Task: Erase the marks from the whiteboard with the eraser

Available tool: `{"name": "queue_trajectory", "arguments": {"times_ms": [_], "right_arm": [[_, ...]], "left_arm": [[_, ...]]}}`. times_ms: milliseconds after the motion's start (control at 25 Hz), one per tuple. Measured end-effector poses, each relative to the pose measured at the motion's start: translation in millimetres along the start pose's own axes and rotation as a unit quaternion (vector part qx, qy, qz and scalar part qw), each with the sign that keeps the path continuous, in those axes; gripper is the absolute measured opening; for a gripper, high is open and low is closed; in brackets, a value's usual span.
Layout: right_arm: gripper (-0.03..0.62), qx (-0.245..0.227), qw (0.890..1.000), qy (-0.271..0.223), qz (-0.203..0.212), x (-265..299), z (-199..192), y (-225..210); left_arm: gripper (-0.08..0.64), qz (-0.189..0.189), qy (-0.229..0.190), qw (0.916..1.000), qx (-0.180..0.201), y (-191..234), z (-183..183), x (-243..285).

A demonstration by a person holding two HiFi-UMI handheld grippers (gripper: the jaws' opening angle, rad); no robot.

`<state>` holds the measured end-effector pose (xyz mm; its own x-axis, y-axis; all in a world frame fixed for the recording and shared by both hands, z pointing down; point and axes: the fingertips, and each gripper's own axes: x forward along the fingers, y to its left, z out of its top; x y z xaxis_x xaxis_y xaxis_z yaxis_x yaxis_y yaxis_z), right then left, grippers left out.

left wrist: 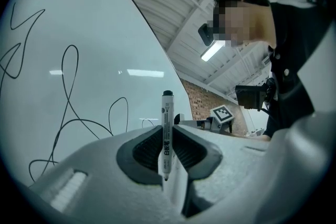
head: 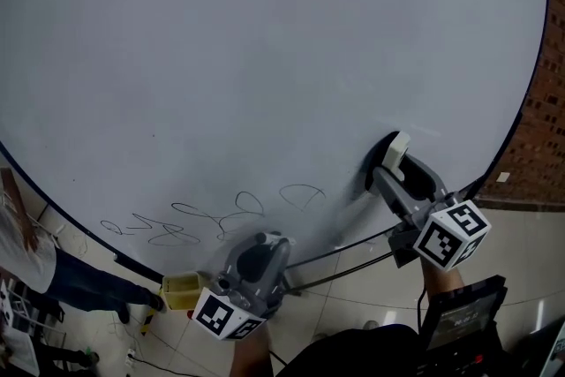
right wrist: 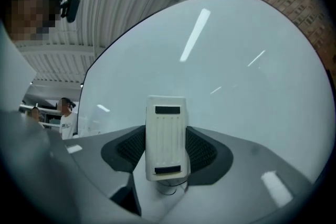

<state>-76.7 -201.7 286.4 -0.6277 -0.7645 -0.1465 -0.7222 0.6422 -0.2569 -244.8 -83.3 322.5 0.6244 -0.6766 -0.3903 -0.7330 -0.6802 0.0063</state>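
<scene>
Two grippers: one in each of the person's hands, both up by the board's near edge, well apart from each other.
Right gripper [head: 389, 165]: jaws narrowed onto a cream-white rectangular plastic eraser [right wrist: 167, 136], clamped across its long sides, standing upright between the dark ribbed pads.
Eraser place: near-right part of the board, close to the dark frame; its face looks laid on the surface, but contact can't be confirmed.
Left gripper [head: 263, 245]: jaws almost together, pinching a slim white whiteboard marker with a black far end [left wrist: 166, 134]; the marker stands upright with its black end poking out past the jaws.
Left gripper place: just off the board's near edge, below the scribbles.
Whiteboard: large glossy white board with a thin dark frame [head: 265, 57], filling most of the head view.
Marks: thin black looping scribbles [head: 203, 221] along the near-left part of the board, left of the eraser and apart from it.
Smear: faint grey patch [head: 346, 214] between the last loop and the eraser.
Cubes: a white cube with black square markers [head: 451, 233] on the right gripper, another on the left.
Right side: red brick wall [head: 540, 137].
Near left: small yellow box [head: 181, 291] just beside the left gripper.
Far left: bystander in a white top and blue trousers [head: 35, 265].
</scene>
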Motion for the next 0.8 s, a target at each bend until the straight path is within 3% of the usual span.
{"name": "queue_trajectory", "arguments": {"times_ms": [80,280,400,640,800], "right_arm": [[0.239,0.005,1.000,-0.014,-0.017,-2.7,9.8,-9.1],[0.239,-0.047,0.998,-0.022,-0.037,2.5,6.1,8.6],[0.239,-0.069,0.998,-0.010,-0.012,10.7,-7.5,31.8],[0.239,-0.084,0.991,0.060,0.081,28.2,-61.8,90.7],[0.239,-0.083,0.992,0.056,0.082,24.1,-52.4,76.9]], "left_arm": [[0.057,0.000,0.003,1.0000,0.001,0.9,-2.7,-1.1],[0.057,0.001,0.002,1.0000,0.000,1.9,-1.5,-1.6],[0.057,0.003,0.001,1.0000,-0.002,4.9,-1.4,-3.2],[0.057,0.004,0.001,1.0000,-0.003,5.5,-3.2,-2.3],[0.057,-0.002,0.000,1.0000,-0.004,3.9,-2.5,4.5]]}}
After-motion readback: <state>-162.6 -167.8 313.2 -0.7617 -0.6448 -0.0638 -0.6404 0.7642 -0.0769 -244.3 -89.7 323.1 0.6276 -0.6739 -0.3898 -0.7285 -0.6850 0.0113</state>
